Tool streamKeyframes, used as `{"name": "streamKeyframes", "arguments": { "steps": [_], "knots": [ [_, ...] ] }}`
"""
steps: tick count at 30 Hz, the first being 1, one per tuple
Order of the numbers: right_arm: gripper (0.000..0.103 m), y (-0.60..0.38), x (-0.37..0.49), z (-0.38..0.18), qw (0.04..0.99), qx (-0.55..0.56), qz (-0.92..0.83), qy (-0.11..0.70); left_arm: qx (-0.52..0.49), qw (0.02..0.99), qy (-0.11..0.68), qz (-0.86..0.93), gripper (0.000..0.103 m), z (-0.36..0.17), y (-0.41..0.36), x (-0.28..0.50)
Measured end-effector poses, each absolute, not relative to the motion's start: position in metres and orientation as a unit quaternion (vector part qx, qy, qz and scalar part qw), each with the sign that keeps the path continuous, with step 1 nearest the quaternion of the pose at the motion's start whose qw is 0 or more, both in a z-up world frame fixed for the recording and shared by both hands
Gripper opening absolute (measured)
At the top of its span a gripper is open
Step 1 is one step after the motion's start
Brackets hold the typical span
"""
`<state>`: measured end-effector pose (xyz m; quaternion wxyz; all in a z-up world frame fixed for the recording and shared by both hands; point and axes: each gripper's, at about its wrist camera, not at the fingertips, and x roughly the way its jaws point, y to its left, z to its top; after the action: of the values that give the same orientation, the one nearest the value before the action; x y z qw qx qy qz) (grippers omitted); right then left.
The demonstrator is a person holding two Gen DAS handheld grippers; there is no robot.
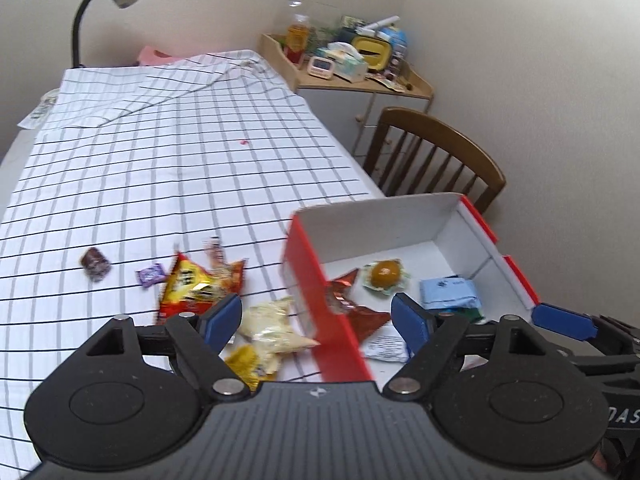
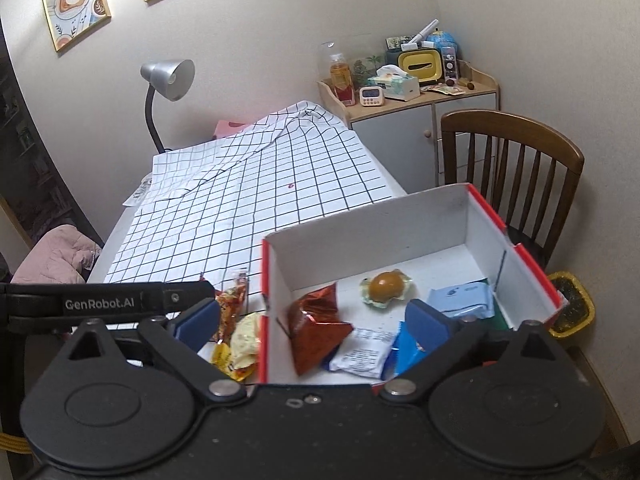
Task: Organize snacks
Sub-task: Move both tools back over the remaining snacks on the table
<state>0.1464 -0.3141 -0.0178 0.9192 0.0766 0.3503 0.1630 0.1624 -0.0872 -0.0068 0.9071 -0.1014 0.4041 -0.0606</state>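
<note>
A red box with white inner walls [image 1: 400,224] [image 2: 360,248] stands at the table's right edge. In it lie a red foil packet [image 2: 316,328], a round brown pastry in clear wrap [image 2: 386,286], a light blue packet [image 2: 464,296] and a white packet [image 2: 360,354]. Left of the box on the checked cloth are a red-yellow chip bag [image 1: 192,284], a pale yellow packet [image 1: 276,324], a purple candy [image 1: 151,274] and a dark brown candy [image 1: 95,264]. My left gripper [image 1: 316,320] hangs open above the box's left wall, holding nothing. My right gripper [image 2: 312,324] is open over the box, empty.
A wooden chair [image 2: 512,160] stands behind the box. A cluttered cabinet [image 2: 400,120] fills the far corner. A grey desk lamp [image 2: 168,76] is at the table's far end, where the cloth is folded. A yellow bin [image 2: 572,308] sits on the floor at right.
</note>
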Motion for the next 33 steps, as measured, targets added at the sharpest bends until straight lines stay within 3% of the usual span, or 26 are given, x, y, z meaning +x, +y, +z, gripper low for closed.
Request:
{"name": "streamKeyframes", "arguments": {
  "steps": [4,15,33],
  "knots": [
    [0.101,-0.297,0.143,-0.019,0.919,0.073,0.162,0.351,-0.104,0.909,0.401,-0.046,0.087,-0.009,-0.064,0.16],
    [0.101,-0.249,0.133,-0.029,0.916,0.06,0.174,0.358,-0.165,0.904,0.394,-0.03,0.087,-0.022,0.008,0.152],
    [0.099,-0.168,0.131,-0.076,0.897,0.025,0.207,0.389,-0.123,0.901,0.416,-0.006,0.087,-0.058,0.044,0.174]
  ]
}}
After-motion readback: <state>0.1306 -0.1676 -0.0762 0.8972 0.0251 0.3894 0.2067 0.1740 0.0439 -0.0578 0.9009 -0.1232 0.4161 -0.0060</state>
